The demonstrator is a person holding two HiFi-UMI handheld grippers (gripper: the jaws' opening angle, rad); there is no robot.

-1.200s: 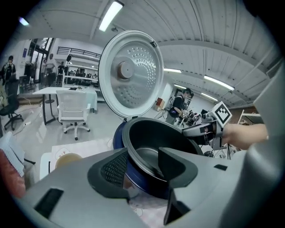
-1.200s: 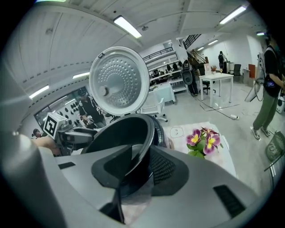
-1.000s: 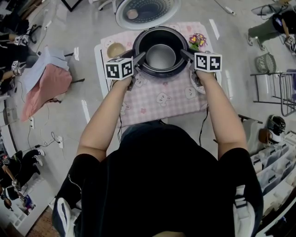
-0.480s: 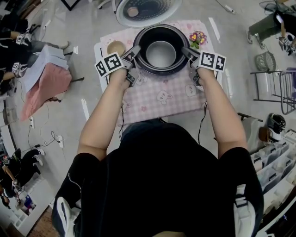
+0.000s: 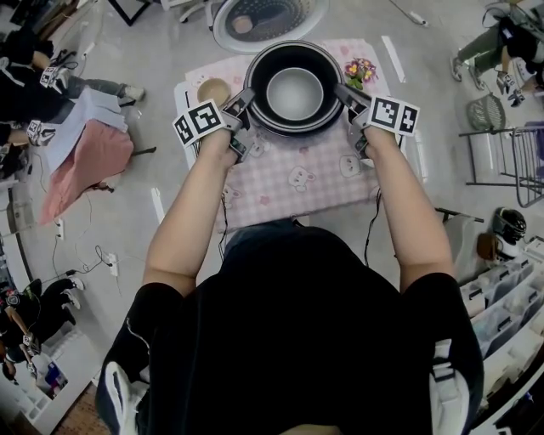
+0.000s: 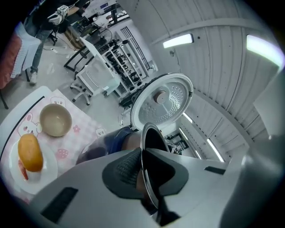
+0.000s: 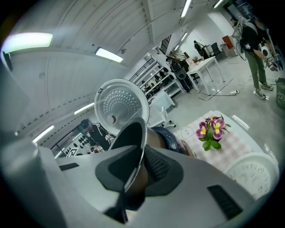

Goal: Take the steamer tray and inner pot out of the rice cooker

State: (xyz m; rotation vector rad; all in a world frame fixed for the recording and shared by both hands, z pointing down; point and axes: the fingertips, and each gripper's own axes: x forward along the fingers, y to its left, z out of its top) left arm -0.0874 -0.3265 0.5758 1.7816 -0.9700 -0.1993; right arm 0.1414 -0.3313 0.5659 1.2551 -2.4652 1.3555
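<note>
Inner pot (image 5: 260, 85), rim clamped by just-closed jaws of left gripper (image 5: 243, 100) and right gripper (image 5: 343, 92); cooker body (image 6: 113, 141) mostly hidden beneath.

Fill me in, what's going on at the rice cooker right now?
A person holds a gripper in each hand, one on either side of the inner pot. The left gripper and right gripper have just been closing, and each now pinches the pot's thin rim between its pads. The cooker's lid stands open behind. The pot is over the cooker on the pink checked table, not yet set down beside it.
</note>
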